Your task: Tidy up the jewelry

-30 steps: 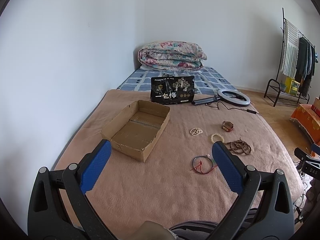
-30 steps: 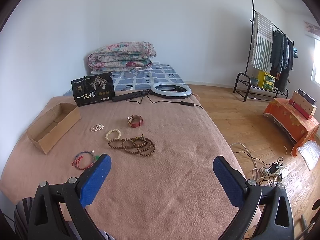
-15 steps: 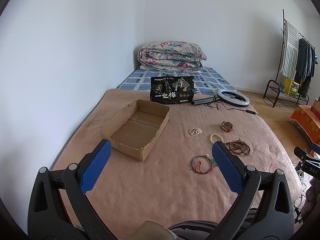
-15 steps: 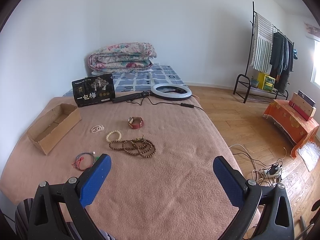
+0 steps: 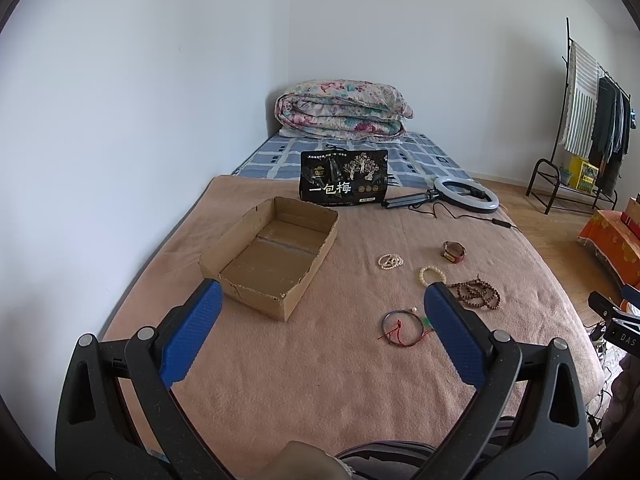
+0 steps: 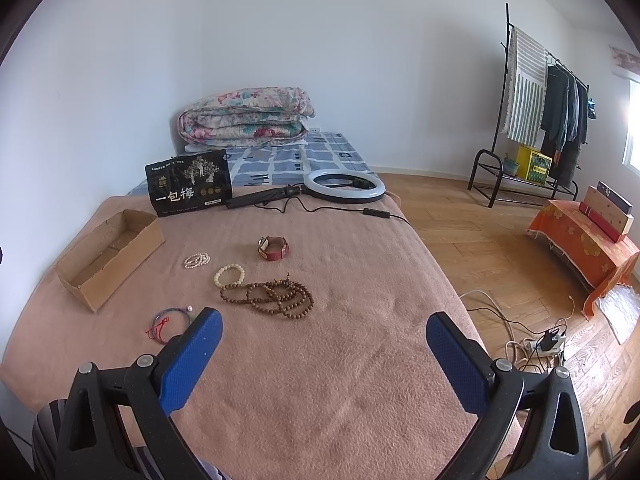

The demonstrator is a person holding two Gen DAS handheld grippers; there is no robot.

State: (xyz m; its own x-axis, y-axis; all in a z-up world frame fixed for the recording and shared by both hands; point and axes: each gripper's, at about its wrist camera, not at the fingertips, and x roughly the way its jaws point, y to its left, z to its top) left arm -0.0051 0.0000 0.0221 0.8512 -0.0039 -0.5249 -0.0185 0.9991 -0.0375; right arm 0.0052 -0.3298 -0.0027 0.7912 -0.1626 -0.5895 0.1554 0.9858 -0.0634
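Observation:
An empty cardboard box (image 5: 276, 250) (image 6: 108, 254) lies on the pink blanket (image 5: 320, 360). To its right lie a red-strapped watch (image 6: 273, 247) (image 5: 453, 251), a small pearl bracelet (image 6: 197, 260) (image 5: 390, 261), a cream bead bracelet (image 6: 229, 274) (image 5: 431, 274), a long brown bead string (image 6: 268, 295) (image 5: 476, 293) and a red-and-blue cord bracelet (image 5: 402, 327) (image 6: 170, 320). My left gripper (image 5: 320, 308) is open over the near blanket, holding nothing. My right gripper (image 6: 323, 326) is open too, empty, just in front of the brown beads.
A black snack bag (image 5: 344, 182) stands behind the box. A ring light (image 6: 344, 186) with its cable lies at the far edge. A folded quilt (image 5: 342, 110) sits at the bed's head. Right of the bed are cables (image 6: 536, 340), a clothes rack (image 6: 532, 120) and an orange-covered stand (image 6: 584, 236).
Both views have shifted only slightly; the jewelry sits a little higher and farther in each frame. Both grippers stay open and nothing on the bed has moved.

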